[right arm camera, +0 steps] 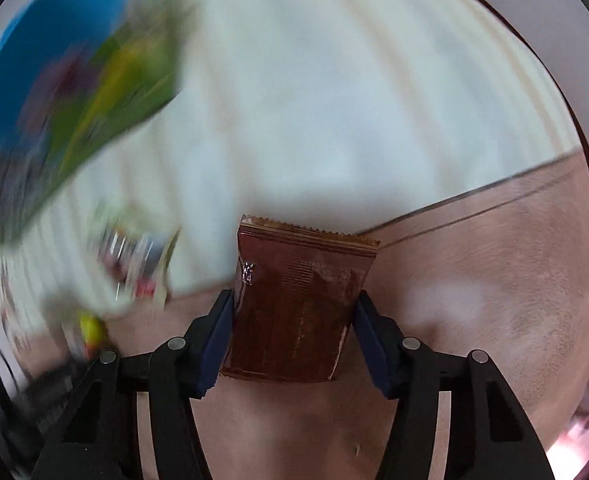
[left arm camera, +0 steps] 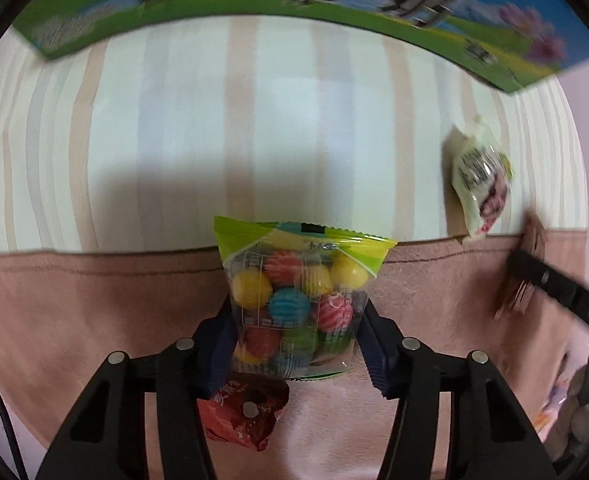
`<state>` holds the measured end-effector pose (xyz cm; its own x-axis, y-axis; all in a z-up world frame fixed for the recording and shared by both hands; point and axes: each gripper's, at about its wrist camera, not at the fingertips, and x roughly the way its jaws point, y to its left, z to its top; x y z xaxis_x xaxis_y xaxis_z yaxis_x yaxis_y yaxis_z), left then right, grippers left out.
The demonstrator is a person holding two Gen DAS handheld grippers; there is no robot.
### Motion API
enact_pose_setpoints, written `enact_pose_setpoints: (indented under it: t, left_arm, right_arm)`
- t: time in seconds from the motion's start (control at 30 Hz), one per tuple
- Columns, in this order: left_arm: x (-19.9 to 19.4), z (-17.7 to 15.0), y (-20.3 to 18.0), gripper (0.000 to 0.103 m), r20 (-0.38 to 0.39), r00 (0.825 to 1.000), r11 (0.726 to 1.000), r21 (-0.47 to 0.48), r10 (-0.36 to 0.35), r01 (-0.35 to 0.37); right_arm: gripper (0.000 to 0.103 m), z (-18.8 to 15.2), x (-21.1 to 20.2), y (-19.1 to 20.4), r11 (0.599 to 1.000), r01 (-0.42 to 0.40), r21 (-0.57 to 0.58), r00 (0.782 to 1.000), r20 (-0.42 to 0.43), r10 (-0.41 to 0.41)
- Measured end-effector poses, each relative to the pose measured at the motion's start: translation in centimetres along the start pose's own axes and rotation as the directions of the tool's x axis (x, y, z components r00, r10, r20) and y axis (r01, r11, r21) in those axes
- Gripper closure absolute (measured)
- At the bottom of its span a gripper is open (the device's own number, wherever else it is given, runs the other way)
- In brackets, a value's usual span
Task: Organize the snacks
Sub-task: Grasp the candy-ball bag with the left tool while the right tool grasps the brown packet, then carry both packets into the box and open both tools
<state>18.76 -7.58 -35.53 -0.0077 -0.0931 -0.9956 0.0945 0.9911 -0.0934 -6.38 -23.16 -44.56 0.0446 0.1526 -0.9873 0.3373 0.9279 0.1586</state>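
My left gripper [left arm camera: 296,320] is shut on a clear bag of coloured gumballs [left arm camera: 294,300] with a green top, held above the pink cloth [left arm camera: 94,312]. A red snack packet [left arm camera: 242,416] lies on the cloth under it. A white-green snack packet [left arm camera: 480,176] lies at the right on the striped cloth [left arm camera: 254,140]. My right gripper [right arm camera: 292,320] is shut on a brown snack packet [right arm camera: 294,304], held above the pink cloth [right arm camera: 474,320]. The other gripper [left arm camera: 566,300] with that brown packet shows at the right edge of the left wrist view.
A green and blue carton [left arm camera: 294,0] with large print stands at the far edge of the striped cloth; it is blurred in the right wrist view [right arm camera: 74,100]. The white-green packet [right arm camera: 134,260] is blurred at the left there.
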Motion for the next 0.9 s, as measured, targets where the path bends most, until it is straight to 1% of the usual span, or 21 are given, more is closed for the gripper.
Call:
enact_pose_setpoints:
  t: [0.1, 0.13, 0.17, 0.23, 0.33, 0.4, 0.47, 0.5, 0.57, 0.6, 0.63, 0.67, 0.7, 0.73, 0.77, 0.9]
  left_arm:
    - [0.7, 0.1, -1.2, 0.05, -0.019, 1.0, 1.0, 0.014, 0.002, -0.002]
    - [1.0, 0.2, -1.5, 0.047, -0.028, 1.0, 1.0, 0.008, -0.004, 0.005]
    - [1.2, 0.1, -1.7, 0.044, -0.033, 0.999, 1.0, 0.001, -0.011, 0.011]
    - [1.8, 0.4, -2.3, 0.042, -0.045, 0.999, 1.0, 0.005, -0.012, 0.013]
    - [2.3, 0.8, -2.5, 0.042, -0.056, 0.998, 1.0, 0.017, -0.006, 0.007]
    - [2.8, 0.9, -2.9, 0.042, -0.057, 0.998, 1.0, 0.027, -0.003, 0.005]
    - [2.6, 0.7, -2.2, 0.042, -0.056, 0.998, 0.999, 0.032, 0.0, 0.002]
    - [2.6, 0.3, -2.4, 0.043, -0.052, 0.999, 0.999, 0.04, 0.008, -0.006]
    - [2.4, -0.3, -2.5, 0.048, -0.046, 0.999, 0.999, 0.043, 0.022, -0.02]
    - [2.1, -0.9, -2.0, 0.048, -0.045, 0.999, 0.999, 0.037, 0.017, -0.015]
    - [1.8, 0.1, -2.2, 0.049, -0.047, 0.999, 0.999, 0.031, 0.011, -0.01]
    - [1.8, 0.0, -2.2, 0.05, -0.049, 0.999, 1.0, 0.023, 0.002, -0.001]
    - [1.7, 0.0, -1.9, 0.05, -0.051, 0.999, 1.0, 0.016, -0.006, 0.007]
    - [1.7, 0.0, -1.9, 0.053, -0.052, 0.999, 1.0, 0.011, -0.011, 0.011]
    - [1.6, -0.1, -2.0, 0.054, -0.052, 0.998, 1.0, 0.007, -0.017, 0.018]
    - [0.9, 0.0, -1.5, 0.054, -0.05, 0.997, 0.999, -0.009, -0.052, 0.051]
  right_arm:
    - [0.042, -1.6, 0.4, 2.0, 0.992, 0.008, -0.123, 0.999, -0.046, -0.014]
    - [0.041, -2.0, 0.6, 2.4, 0.99, 0.013, -0.144, 0.998, -0.06, -0.022]
    - [0.04, -2.3, 0.8, 2.6, 0.989, 0.021, -0.148, 0.997, -0.067, -0.031]
    - [0.033, -2.9, 1.1, 2.3, 0.991, 0.01, -0.133, 0.997, -0.077, -0.021]
    - [0.033, -3.9, 0.9, 1.4, 0.995, -0.003, -0.104, 0.997, -0.083, -0.006]
    - [0.033, -3.9, 1.1, 1.5, 0.995, 0.0, -0.103, 0.997, -0.082, -0.008]
    - [0.033, -3.7, 1.5, 1.3, 0.994, 0.007, -0.113, 0.997, -0.076, -0.016]
    - [0.033, -2.8, 2.5, 2.6, 0.992, 0.015, -0.122, 0.997, -0.076, -0.024]
    - [0.033, -3.2, 2.6, 2.7, 0.991, 0.03, -0.13, 0.997, -0.068, -0.039]
    - [0.034, -3.2, 2.6, 2.8, 0.99, 0.037, -0.135, 0.997, -0.066, -0.046]
    - [0.037, -5.3, 2.6, 3.2, 0.989, 0.047, -0.14, 0.996, -0.062, -0.056]
    - [0.037, -5.5, 2.6, 3.3, 0.988, 0.061, -0.144, 0.996, -0.058, -0.07]
    - [0.042, -6.1, 3.0, 3.8, 0.987, 0.064, -0.146, 0.996, -0.055, -0.073]
    - [0.044, -6.4, 3.6, 6.0, 0.987, 0.067, -0.145, 0.996, -0.052, -0.075]
    - [0.045, -6.6, 3.6, 6.1, 0.988, 0.066, -0.142, 0.996, -0.047, -0.073]
    - [0.045, -7.3, 2.8, 6.2, 0.993, 0.018, -0.116, 0.999, -0.039, -0.023]
